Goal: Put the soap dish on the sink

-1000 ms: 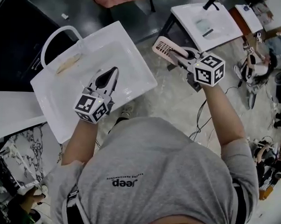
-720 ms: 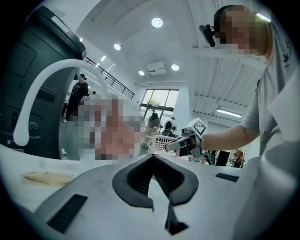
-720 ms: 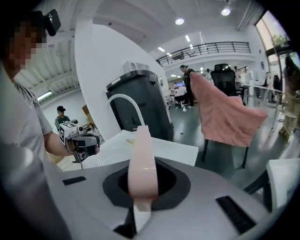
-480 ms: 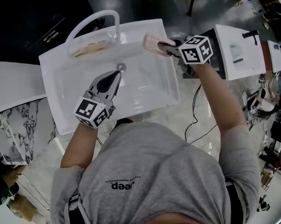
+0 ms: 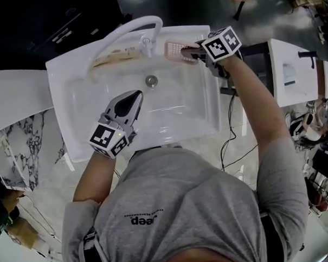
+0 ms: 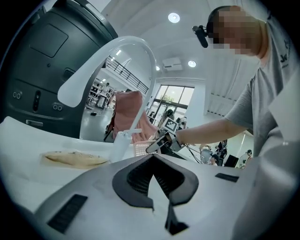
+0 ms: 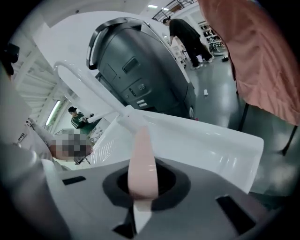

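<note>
- A white rectangular ceramic sink (image 5: 179,104) fills the upper half of the head view, with a round metal drain (image 5: 151,81) in its basin.
- A white arched faucet (image 5: 125,28) rises from the back ledge, at 11 o'clock from the drain.
- The pink slatted plastic soap dish (image 5: 175,50) sits over the back ledge at 1 o'clock from the drain, just beside the faucet base. No view shows whether it rests on the ledge.
- The right gripper (image 5: 190,53) reaches in from 3 o'clock and pinches the near edge of the soap dish.
- In the right gripper view, the pink rim (image 7: 140,159) stands edge-on, clamped between the jaws of the right gripper (image 7: 142,187). The dish points toward the faucet (image 7: 84,89).
- The left gripper (image 5: 135,96) hovers over the basin at 7 o'clock from the drain, pointing toward 1 o'clock.
- In the left gripper view, the left gripper (image 6: 152,180) has its jaws pressed together with nothing between them.
- A flat, pale yellowish, speckled object (image 5: 115,58) lies on the back ledge at 10 o'clock from the drain. It is too unclear to name.
- A large dark grey machine (image 6: 47,51) stands behind the sink.
- A second white sink on a dark stand (image 5: 288,73) is at 3 o'clock, well apart from the first.
- The person wears a grey T-shirt (image 5: 187,210).
</note>
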Action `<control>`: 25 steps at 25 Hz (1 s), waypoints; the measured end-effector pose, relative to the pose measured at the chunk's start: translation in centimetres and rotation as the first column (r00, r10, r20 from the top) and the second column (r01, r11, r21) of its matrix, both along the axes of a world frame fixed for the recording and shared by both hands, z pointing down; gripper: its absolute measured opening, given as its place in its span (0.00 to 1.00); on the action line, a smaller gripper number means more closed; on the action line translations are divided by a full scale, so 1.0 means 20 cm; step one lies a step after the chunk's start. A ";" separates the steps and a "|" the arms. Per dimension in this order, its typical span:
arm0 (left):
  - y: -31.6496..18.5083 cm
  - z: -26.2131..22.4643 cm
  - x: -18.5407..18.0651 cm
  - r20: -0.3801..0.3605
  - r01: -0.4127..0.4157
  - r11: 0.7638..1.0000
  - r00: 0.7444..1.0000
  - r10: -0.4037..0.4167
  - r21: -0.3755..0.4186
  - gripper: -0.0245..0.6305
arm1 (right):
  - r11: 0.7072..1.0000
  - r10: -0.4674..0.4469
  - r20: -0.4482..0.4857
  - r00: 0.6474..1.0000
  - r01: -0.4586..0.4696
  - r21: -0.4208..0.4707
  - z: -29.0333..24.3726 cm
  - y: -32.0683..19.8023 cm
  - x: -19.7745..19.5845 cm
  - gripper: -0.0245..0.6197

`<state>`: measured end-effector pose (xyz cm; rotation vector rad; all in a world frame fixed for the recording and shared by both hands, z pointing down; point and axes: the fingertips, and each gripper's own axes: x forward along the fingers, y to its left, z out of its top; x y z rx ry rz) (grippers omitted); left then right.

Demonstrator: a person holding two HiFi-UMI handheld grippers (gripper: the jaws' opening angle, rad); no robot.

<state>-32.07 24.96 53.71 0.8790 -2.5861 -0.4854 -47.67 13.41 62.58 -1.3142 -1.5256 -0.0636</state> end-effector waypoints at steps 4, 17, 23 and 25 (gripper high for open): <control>0.01 0.02 -0.01 -0.011 0.002 1.000 1.000 -0.002 0.014 0.04 | 0.999 -0.027 -0.037 0.999 0.029 0.042 0.09 0.02 -0.03 0.14; 0.00 0.08 -0.05 -0.052 0.015 0.999 0.999 -0.013 0.041 0.04 | 0.991 0.030 -0.027 0.999 -0.026 0.128 0.15 0.03 -0.22 0.21; -0.02 0.07 -0.07 -0.061 0.007 0.998 0.998 -0.003 0.062 0.04 | 0.971 -0.024 0.033 0.999 0.015 0.237 0.19 0.00 -0.22 0.30; -0.02 0.08 -0.07 -0.062 0.007 0.998 0.998 -0.003 0.067 0.04 | 0.968 -0.039 0.044 0.998 0.027 0.249 0.20 -0.01 -0.22 0.30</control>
